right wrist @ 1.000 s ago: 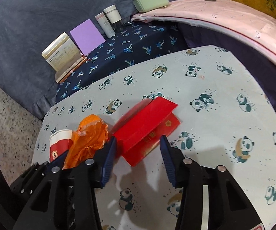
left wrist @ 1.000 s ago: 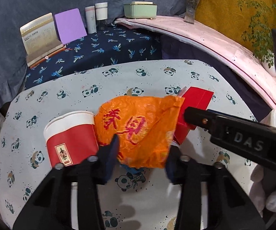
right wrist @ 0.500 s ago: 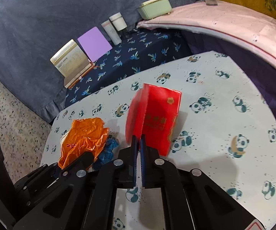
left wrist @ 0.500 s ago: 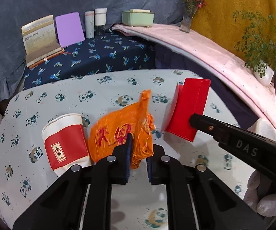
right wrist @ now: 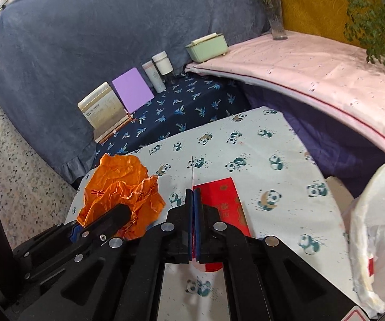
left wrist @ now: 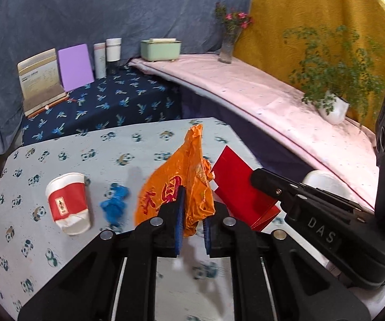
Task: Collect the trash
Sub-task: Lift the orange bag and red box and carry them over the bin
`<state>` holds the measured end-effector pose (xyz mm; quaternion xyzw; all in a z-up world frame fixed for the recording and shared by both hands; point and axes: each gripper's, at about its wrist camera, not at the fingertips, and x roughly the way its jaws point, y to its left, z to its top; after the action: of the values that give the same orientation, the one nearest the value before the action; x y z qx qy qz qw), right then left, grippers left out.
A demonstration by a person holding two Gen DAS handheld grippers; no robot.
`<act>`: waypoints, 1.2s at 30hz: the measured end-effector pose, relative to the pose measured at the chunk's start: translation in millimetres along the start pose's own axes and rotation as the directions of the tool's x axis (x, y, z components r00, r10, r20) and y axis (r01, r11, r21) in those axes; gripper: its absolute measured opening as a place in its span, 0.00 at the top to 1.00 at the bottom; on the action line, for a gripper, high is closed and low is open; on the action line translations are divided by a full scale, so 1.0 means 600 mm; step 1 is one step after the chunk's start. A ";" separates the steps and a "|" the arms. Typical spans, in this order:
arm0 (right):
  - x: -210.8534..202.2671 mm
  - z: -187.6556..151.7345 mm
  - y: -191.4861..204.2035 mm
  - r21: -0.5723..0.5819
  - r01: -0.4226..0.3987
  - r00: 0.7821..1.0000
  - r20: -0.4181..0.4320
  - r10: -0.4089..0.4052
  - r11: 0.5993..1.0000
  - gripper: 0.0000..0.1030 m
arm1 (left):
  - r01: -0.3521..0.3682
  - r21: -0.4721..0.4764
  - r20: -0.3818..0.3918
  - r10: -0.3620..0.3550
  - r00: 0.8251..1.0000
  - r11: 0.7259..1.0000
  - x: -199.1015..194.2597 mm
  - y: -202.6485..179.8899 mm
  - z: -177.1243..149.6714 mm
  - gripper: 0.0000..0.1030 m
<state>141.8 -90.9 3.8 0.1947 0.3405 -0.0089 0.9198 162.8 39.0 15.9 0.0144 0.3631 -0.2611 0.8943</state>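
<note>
Clearly lifted off the surface (left wrist: 90,144), the orange bag (left wrist: 181,187) is pinched by the left hand-held gripper (left wrist: 192,230) and the red envelope (right wrist: 227,203) by the right hand-held gripper (right wrist: 193,208); carry both level to the white bag (right wrist: 374,230), grips firm.
</note>
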 end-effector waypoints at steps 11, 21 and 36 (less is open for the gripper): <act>-0.114 -0.015 -0.080 0.052 0.063 0.994 0.086 -0.067 0.997 0.99 | 0.062 0.073 -0.010 -0.061 0.998 0.995 -0.025 -0.110 -0.012 0.89; -0.191 -0.026 -0.166 0.126 0.119 0.981 0.141 -0.136 0.985 0.99 | 0.137 0.141 -0.030 -0.134 0.991 0.981 -0.027 -0.205 -0.015 0.89; -0.258 -0.054 -0.311 0.264 0.190 0.957 0.164 -0.238 0.946 0.99 | 0.244 0.248 -0.118 -0.221 0.968 0.938 0.013 -0.356 -0.025 0.89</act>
<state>-25.1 -269.6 13.2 0.2669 0.2651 -0.1701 0.9108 55.9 -145.8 34.5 0.1003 0.3639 -0.4094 0.8306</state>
